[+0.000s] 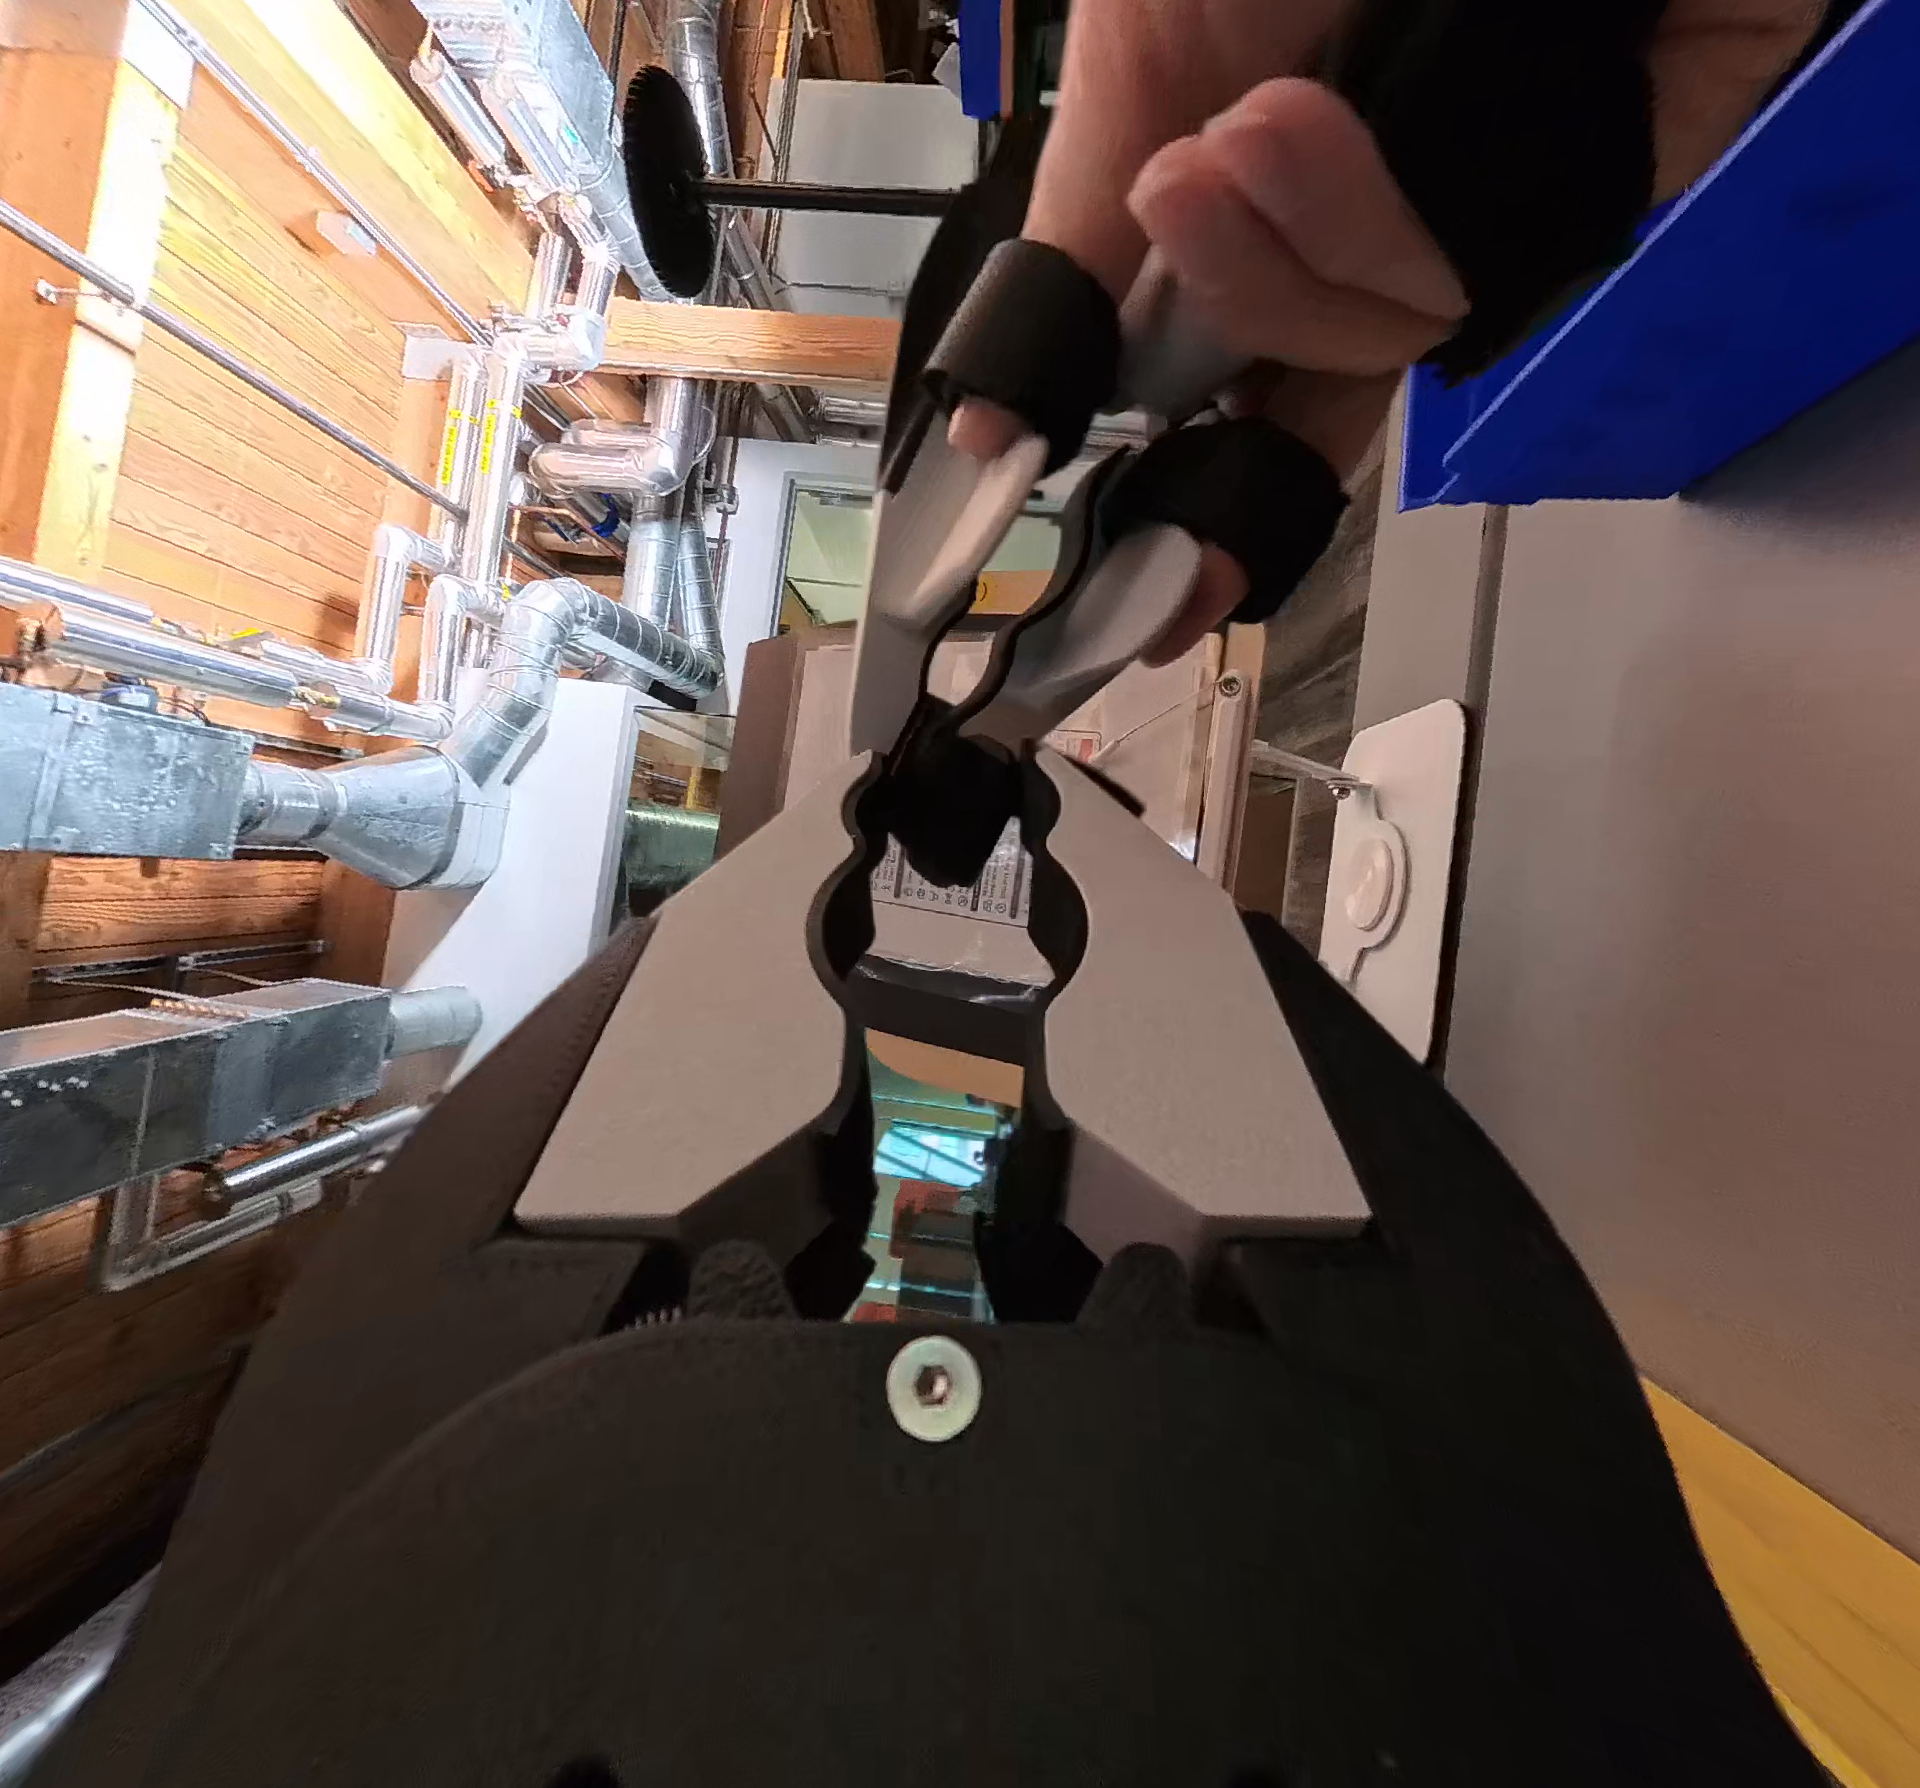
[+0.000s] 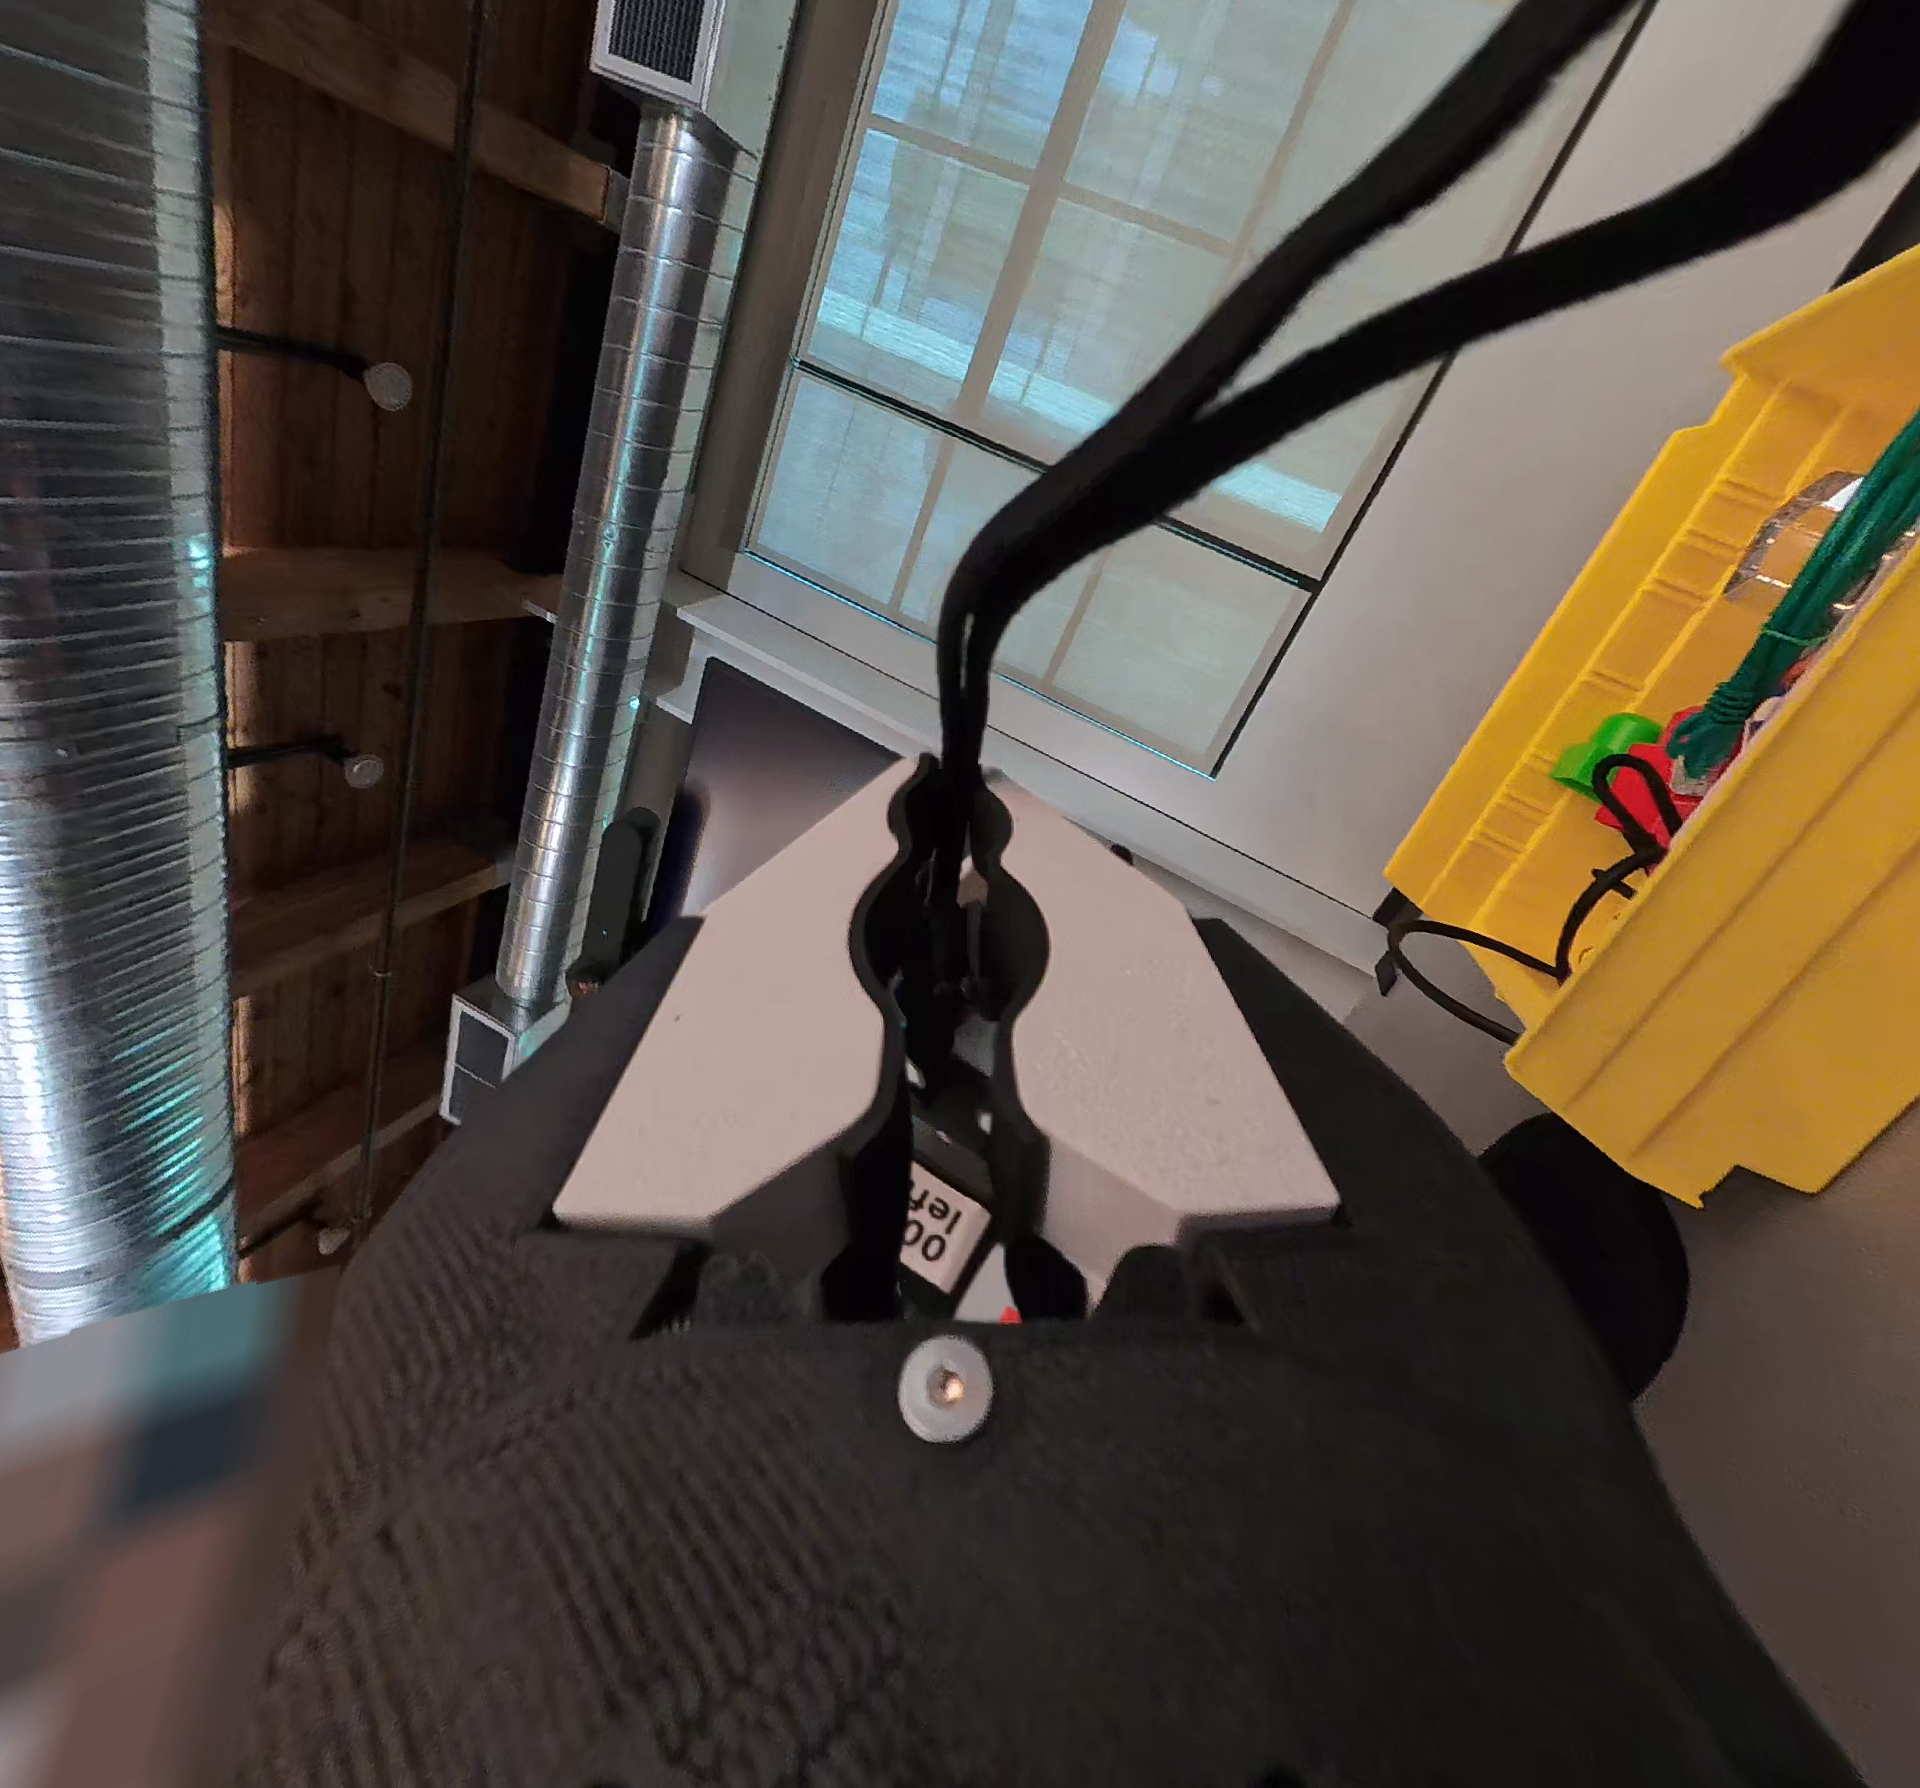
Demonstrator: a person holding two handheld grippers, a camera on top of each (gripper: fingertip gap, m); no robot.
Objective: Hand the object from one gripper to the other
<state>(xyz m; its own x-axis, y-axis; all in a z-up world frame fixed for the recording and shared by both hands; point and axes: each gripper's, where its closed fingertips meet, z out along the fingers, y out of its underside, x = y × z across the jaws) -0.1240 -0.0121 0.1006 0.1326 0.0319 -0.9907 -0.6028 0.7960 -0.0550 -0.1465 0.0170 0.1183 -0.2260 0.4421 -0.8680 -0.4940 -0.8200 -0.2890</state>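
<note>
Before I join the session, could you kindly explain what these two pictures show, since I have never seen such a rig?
There is no robot here: a person holds a two-finger gripper in each hand, and each gripper carries a wide-angle camera looking along its grey fingers. Both pictures are tipped sideways. The left wrist view shows the left gripper at the bottom, with the right gripper and the person's hand coming from above to meet it. The right wrist view looks along the right gripper, which is shut on a black strap that trails up and away. The left gripper seems to pinch the strap's bunched end, so this looks like mid-handover. A blue bin and a yellow bin holding green cord sit on the grey table.
</note>
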